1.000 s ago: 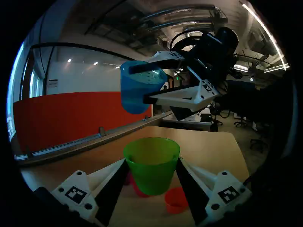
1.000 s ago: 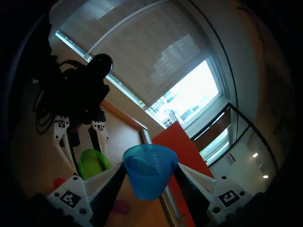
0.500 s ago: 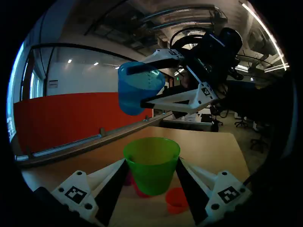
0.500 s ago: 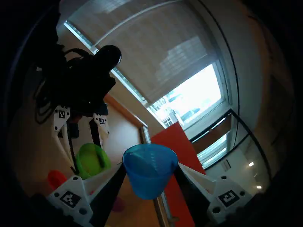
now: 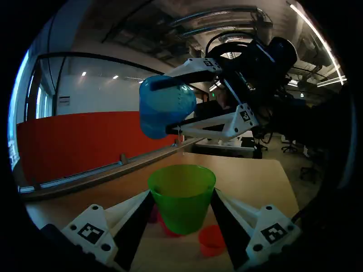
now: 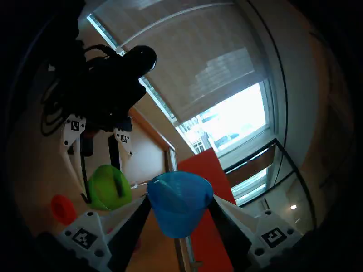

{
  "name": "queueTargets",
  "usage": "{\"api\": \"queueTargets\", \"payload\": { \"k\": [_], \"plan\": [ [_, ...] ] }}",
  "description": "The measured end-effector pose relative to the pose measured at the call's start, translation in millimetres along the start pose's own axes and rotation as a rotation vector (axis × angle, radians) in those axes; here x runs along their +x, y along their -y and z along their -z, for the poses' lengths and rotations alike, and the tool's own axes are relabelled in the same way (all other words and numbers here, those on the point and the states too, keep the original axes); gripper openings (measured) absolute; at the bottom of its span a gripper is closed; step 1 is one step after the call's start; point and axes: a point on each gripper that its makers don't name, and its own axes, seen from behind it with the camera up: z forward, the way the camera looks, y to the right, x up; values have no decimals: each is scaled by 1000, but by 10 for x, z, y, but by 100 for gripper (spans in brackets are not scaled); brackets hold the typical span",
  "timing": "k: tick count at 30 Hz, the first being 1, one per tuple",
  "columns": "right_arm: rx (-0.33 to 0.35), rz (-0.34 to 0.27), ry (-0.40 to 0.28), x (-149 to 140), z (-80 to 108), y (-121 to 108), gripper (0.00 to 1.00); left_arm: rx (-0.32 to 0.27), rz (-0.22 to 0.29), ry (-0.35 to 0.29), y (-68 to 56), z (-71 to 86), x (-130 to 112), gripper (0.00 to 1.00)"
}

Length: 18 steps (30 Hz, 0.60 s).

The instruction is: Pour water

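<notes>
Since a second ago the blue cup (image 5: 164, 108) has tipped over a bit more and drifted left, so its mouth leans down toward the green cup (image 5: 182, 201). Right gripper (image 6: 179, 199) is clamped on the blue one, both fingers pressing its sides, holding it in the air above the green one. Left gripper (image 5: 181, 193) pinches the green cup the same way, upright, low by the table (image 5: 254, 174); can't tell if it's resting on it. Can't tell whether any water is running yet either.

What could go wrong, at a guess: the blue lip looks off to the left of the green mouth, so a stream could miss and splash the table or the little orange cup (image 5: 210, 239) beside it. More tilt might also let the blue cup slip in the fingers.

No brand names anywhere. The grippers carry black-and-white square markers, and a wall sign (image 5: 63, 99) is too small to read.
</notes>
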Motion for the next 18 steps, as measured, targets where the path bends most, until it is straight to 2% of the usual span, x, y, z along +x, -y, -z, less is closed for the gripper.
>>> {"api": "queueTargets", "payload": {
  "k": [18],
  "plan": [
    [-14, 55, 18, -40, -8, -28, 90, -7, -6, 0, -34, 9, 25, 83]
  ]
}}
